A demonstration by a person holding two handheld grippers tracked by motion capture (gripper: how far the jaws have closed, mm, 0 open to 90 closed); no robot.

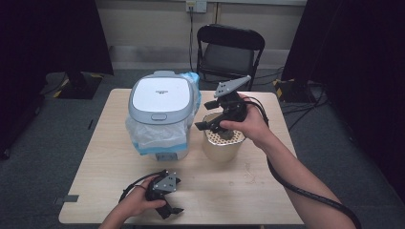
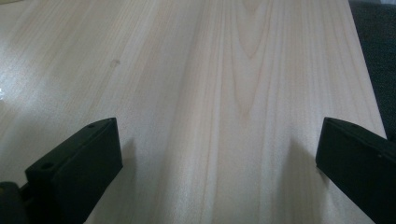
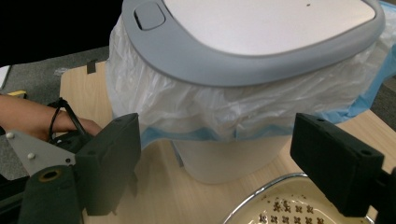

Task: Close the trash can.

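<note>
Left gripper [image 1: 168,200]: black body, two blocky black jaws, grey three-cornered plate on top with small screws, thin black cable looping off toward the wrist. In the left gripper view the jaws were matte black rectangular blocks; the left one had round recessed holes on its upper face. Right gripper [image 1: 213,115]: same black build, bigger grey triangular plate with dark dots near its edge, thick black ribbed cable trailing along the forearm. In the right gripper view the jaw blocks were black with small screw holes, and a brass-coloured ring sat in the lower left housing. Both forearms were bare, no sleeves visible.
</note>
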